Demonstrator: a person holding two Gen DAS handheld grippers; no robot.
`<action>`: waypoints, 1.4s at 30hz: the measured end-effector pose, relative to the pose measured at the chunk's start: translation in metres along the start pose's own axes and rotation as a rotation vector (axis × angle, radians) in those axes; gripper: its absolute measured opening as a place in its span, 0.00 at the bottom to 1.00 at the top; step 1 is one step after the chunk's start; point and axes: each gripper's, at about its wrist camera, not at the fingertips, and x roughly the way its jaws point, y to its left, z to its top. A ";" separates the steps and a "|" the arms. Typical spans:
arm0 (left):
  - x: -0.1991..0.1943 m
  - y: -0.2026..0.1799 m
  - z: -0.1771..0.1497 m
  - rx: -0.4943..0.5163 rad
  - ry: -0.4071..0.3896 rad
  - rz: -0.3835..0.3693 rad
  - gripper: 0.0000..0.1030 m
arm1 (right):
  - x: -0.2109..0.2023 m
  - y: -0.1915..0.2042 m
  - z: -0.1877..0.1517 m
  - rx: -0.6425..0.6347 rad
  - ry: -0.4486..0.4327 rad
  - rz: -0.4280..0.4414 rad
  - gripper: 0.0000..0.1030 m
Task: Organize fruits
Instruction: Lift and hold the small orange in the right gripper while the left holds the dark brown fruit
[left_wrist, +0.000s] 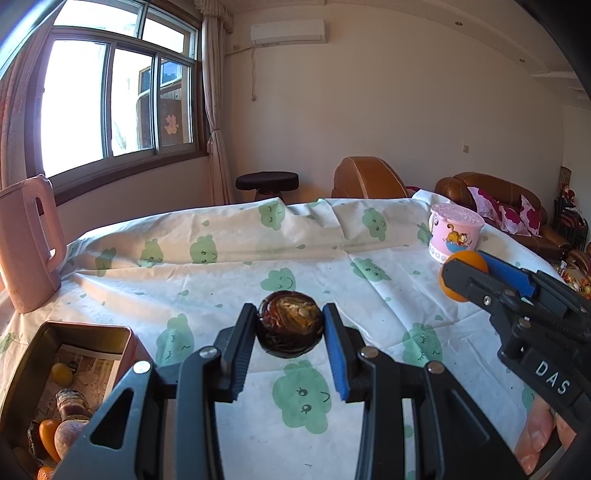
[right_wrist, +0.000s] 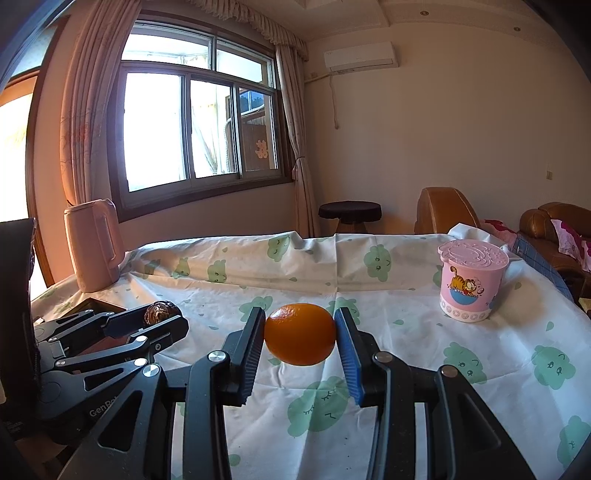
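My left gripper (left_wrist: 290, 325) is shut on a dark brown wrinkled round fruit (left_wrist: 290, 323) and holds it above the cloth-covered table (left_wrist: 229, 266). My right gripper (right_wrist: 300, 334) is shut on an orange (right_wrist: 300, 334) and holds it above the table. In the left wrist view the right gripper (left_wrist: 467, 275) with the orange (left_wrist: 463, 267) is at the right. In the right wrist view the left gripper (right_wrist: 162, 317) with the dark fruit (right_wrist: 159, 313) is at the left. A metal tin box (left_wrist: 55, 332) at lower left holds several fruits, among them small oranges (left_wrist: 48, 435).
A pink kettle (left_wrist: 27, 243) stands at the table's left edge, also in the right wrist view (right_wrist: 94, 243). A pink lidded cartoon cup (right_wrist: 471, 278) stands at the right of the table. Brown sofas (left_wrist: 506, 206) and a dark stool (left_wrist: 266, 182) lie beyond the far edge.
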 end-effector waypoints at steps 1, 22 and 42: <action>-0.001 0.000 0.000 0.000 -0.004 0.001 0.37 | -0.001 0.000 0.000 -0.001 -0.003 0.000 0.40; -0.018 -0.003 -0.002 0.020 -0.076 0.028 0.37 | -0.013 0.009 -0.002 -0.035 -0.052 -0.004 0.40; -0.038 0.012 -0.011 -0.012 -0.095 0.005 0.37 | -0.020 0.021 -0.004 -0.071 -0.066 0.000 0.40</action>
